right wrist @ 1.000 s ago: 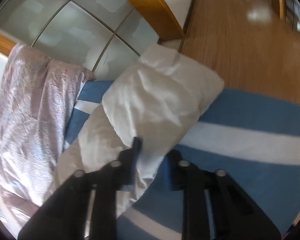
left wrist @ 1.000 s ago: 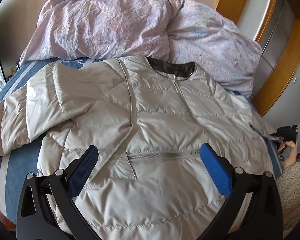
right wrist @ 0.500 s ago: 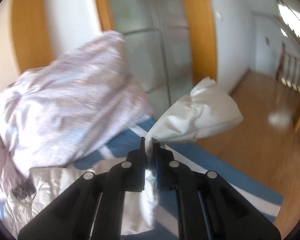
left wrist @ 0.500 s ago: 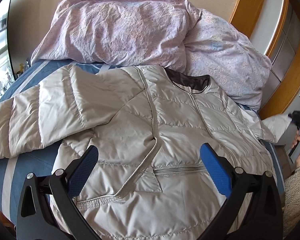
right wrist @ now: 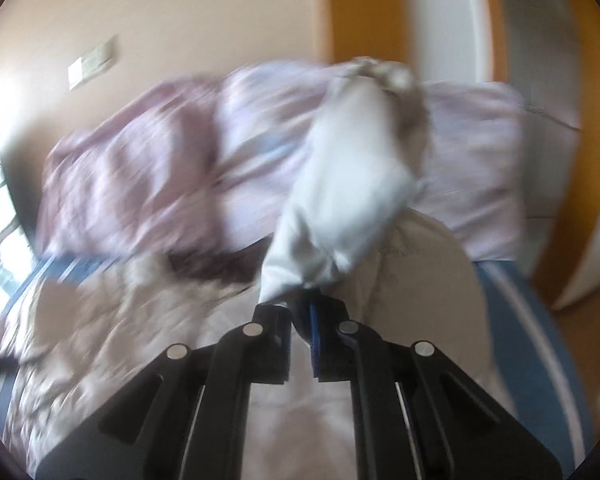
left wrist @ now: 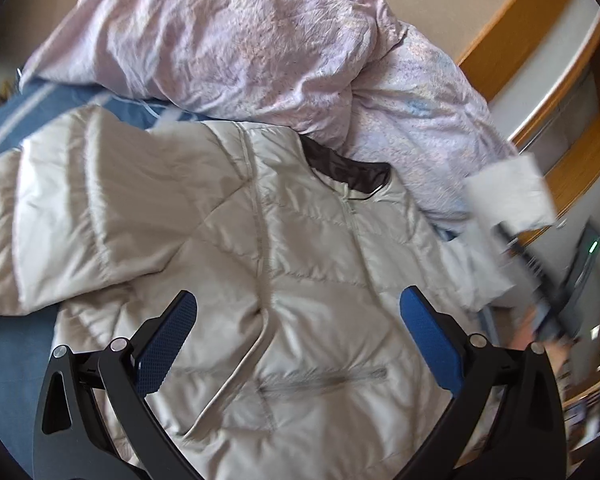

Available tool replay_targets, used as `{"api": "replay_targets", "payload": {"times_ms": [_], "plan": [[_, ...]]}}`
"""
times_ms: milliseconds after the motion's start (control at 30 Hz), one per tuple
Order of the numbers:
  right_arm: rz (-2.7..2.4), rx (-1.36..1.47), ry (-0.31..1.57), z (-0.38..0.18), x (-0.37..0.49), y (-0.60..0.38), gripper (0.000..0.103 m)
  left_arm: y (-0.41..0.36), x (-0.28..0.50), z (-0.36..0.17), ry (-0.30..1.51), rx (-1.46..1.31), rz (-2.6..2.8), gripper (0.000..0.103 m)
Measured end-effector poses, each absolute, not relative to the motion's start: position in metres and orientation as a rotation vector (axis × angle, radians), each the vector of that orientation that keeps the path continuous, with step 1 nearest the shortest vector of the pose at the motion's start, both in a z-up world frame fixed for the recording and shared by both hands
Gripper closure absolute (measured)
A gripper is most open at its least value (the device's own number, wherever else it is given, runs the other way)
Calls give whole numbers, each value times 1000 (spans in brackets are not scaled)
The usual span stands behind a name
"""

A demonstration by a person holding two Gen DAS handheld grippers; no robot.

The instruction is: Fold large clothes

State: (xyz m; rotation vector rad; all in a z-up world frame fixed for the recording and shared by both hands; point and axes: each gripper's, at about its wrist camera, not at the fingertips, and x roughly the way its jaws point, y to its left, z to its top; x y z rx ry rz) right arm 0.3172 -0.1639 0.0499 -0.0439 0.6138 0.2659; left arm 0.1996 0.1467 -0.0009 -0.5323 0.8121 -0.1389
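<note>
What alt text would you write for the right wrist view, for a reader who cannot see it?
The right claw is shut on the pale grey padded jacket sleeve and holds it lifted above the pale grey quilted jacket spread on the blue striped bed cover. A crumpled lilac duvet lies behind; the picture is motion-blurred.

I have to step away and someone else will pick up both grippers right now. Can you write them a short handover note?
Left gripper: open, empty, hovering over the front of the beige puffer jacket.
Right gripper: shut on the jacket's sleeve, which is lifted off the bed and carried over the jacket body; the view is motion-blurred.
Layout: jacket lies front-up on the blue striped sheet, collar toward the pink duvet. The other sleeve lies spread out flat.
Done: one sleeve picked up, mid-fold.
Left: lay that sleeve across the chest, fold in the other sleeve, then fold the body.
</note>
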Motion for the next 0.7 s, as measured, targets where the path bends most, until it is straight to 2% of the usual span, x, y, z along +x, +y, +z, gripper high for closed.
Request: {"api": "replay_targets", "payload": {"times_ms": [233, 467, 533, 567, 600, 667, 700], "plan": [[415, -152, 760, 4, 313, -94, 93, 138, 234, 0, 843, -551, -186, 1], [432, -198, 828, -20, 305, -89, 81, 113, 280, -25, 1016, -662, -229, 1], [436, -196, 852, -24, 304, -96, 72, 101, 292, -34, 1058, -678, -248, 5], [437, -197, 859, -26, 302, -102, 61, 95, 297, -38, 1081, -681, -248, 7], [440, -193, 867, -25, 297, -108, 46, 88, 302, -45, 1116, -699, -258, 9], [452, -150, 875, -20, 290, -125, 33, 78, 305, -54, 1160, -719, -275, 13], [452, -119, 885, -18, 288, -133, 30, 72, 308, -60, 1181, -719, -269, 14]]}}
